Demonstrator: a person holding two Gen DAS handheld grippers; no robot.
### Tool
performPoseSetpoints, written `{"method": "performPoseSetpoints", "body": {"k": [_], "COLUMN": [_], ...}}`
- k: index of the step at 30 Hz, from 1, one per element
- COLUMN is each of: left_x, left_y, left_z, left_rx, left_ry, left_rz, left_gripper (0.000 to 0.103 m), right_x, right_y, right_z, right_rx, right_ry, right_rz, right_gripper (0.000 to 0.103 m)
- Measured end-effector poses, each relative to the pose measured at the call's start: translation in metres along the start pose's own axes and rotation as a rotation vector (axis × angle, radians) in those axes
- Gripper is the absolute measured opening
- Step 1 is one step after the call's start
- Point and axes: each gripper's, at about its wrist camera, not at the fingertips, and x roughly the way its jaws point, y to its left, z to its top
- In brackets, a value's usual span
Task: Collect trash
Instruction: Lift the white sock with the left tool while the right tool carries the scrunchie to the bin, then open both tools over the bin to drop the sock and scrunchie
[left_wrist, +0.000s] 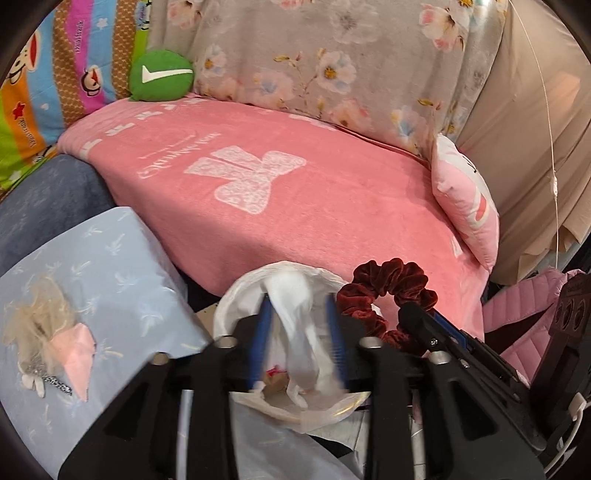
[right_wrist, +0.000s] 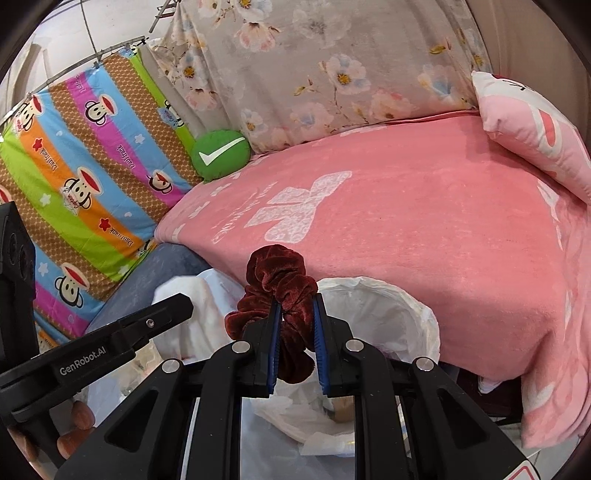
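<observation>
Here, right fingers (right_wrist: 317, 325) around scrunchie (right_wrist: 279, 284)

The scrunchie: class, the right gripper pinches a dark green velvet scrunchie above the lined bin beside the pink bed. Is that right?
Not quite. The scrunchie is dark red, not green, as the right wrist view shows. The right gripper does pinch it above the lined bin beside the pink bed.

Dark red scrunchie (right_wrist: 284, 295) in right gripper (right_wrist: 297, 343) above lined bin (right_wrist: 413, 306).
</observation>
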Motion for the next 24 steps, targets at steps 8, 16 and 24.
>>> {"method": "performPoseSetpoints", "body": {"k": [8, 16, 24], "left_x": [-0.007, -0.008, -0.01], "left_y": [-0.002, 0.006, 0.019], "left_z": [0.002, 0.0, -0.006], "left_rx": [-0.004, 0.004, -0.024], "left_ry": [-0.049, -0.052, -0.05], "left_rz": [0.056, 0.107, 0.114], "left_gripper": [0.067, 0.067, 0.067], "right_x": [0.004, 0.01, 0.01], "right_y": [-0.006, 0.012, 0.019], "right_z": [0.002, -0.001, -0.002], "right_rx": [0.012, -0.003, -0.004], "right_ry": [-0.002, 0.008, -0.001], "right_rz": [-0.002, 0.004, 0.012], "right_gripper": [0.018, 0.024, 0.033]}}
